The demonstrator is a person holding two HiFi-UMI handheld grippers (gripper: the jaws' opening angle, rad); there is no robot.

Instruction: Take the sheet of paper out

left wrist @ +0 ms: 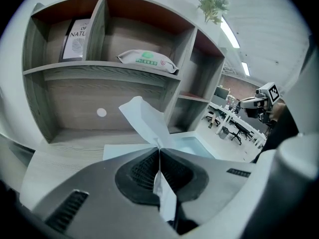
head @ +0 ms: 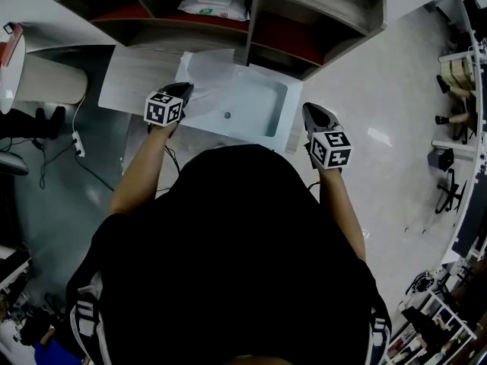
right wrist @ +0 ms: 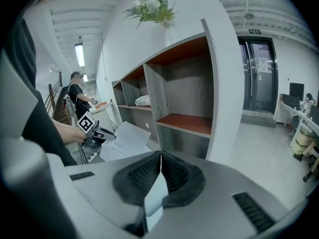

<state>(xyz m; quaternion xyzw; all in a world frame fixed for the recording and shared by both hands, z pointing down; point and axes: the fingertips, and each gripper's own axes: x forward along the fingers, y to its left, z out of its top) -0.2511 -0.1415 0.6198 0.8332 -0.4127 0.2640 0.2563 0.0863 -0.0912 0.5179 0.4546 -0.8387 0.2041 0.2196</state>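
Above the table [head: 125, 90], my left tool [head: 185, 90] is clamped on the sheet of paper [head: 209, 74], forearm stretched forward, pointing downward; my right tool [head: 310, 111], jaws together and empty, hangs by the table's right edge.

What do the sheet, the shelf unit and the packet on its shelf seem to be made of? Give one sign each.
Sheet: thin white paper, matte; it creases and stands in folds. Shelf unit: looks like grey wood-grain board, probably laminate; streaked grain lines show. Packet: seemingly soft plastic film; it sags and wrinkles.
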